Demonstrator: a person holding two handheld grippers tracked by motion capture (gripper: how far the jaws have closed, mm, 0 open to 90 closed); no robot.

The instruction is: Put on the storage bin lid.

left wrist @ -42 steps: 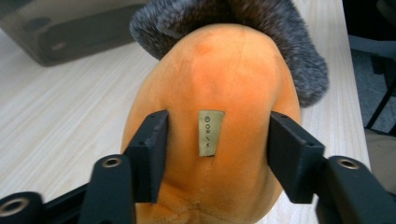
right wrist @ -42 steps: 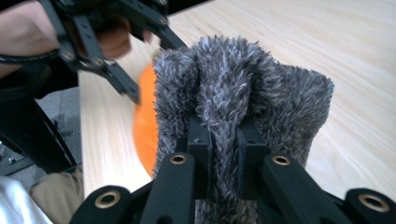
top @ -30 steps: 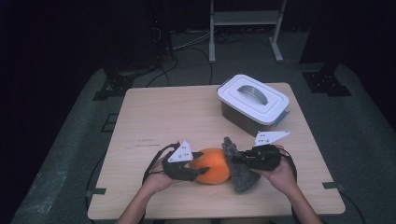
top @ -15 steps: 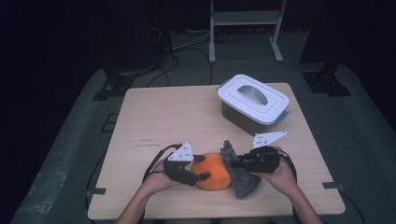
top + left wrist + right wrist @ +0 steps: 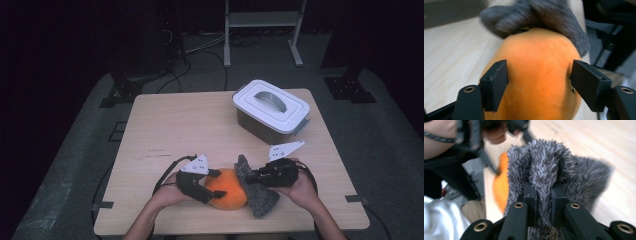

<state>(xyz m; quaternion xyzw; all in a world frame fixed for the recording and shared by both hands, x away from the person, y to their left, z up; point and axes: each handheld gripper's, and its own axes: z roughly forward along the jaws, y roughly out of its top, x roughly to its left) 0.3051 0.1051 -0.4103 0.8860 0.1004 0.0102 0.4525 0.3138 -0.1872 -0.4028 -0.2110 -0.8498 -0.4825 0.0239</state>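
An orange plush ball lies near the table's front edge, and a grey fuzzy cloth hugs its right side. My left gripper reaches in from the left. In the left gripper view the orange ball sits between the spread pads of my left gripper. Its jaws have just been opening and no longer squeeze the ball. My right gripper comes from the right and is shut on a fold of the grey cloth, pinched between its jaws.
A grey box with a white handled lid stands at the back right of the wooden table. Cables and stand legs lie on the dark floor beyond. The person's forearms enter from the bottom.
The left gripper's jaws have spread apart around the orange ball. Both hands and the grey cloth have kept their places.
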